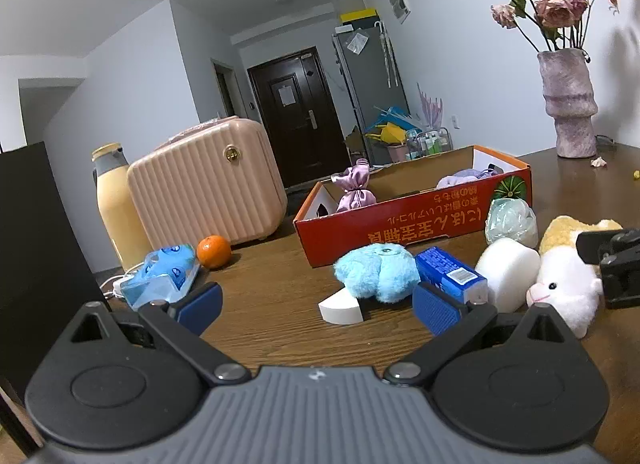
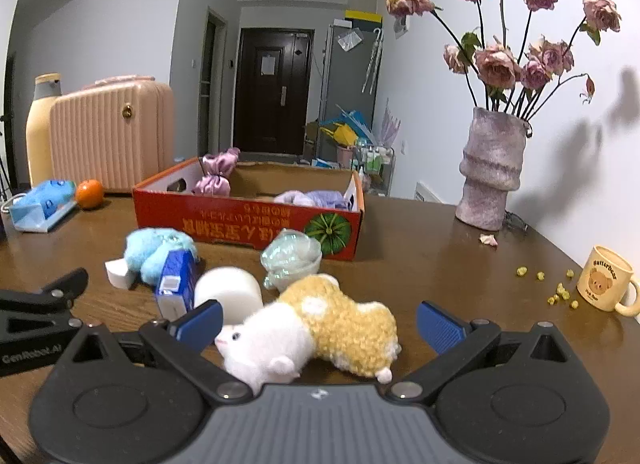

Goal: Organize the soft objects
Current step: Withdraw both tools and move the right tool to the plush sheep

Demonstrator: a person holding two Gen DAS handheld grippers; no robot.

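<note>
Cream mug (image 2: 608, 284) shows only from the right; both grippers' fingers (image 1: 200, 302) (image 2: 440, 326) spread, empty.

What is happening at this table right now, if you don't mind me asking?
A person is sorting soft items into the red cardboard box, which already holds a pink satin pouch and a lavender cloth. The right gripper is open around the white-and-yellow plush toy, not yet closed. The left gripper is open, empty, facing the blue fuzzy toy.
</note>
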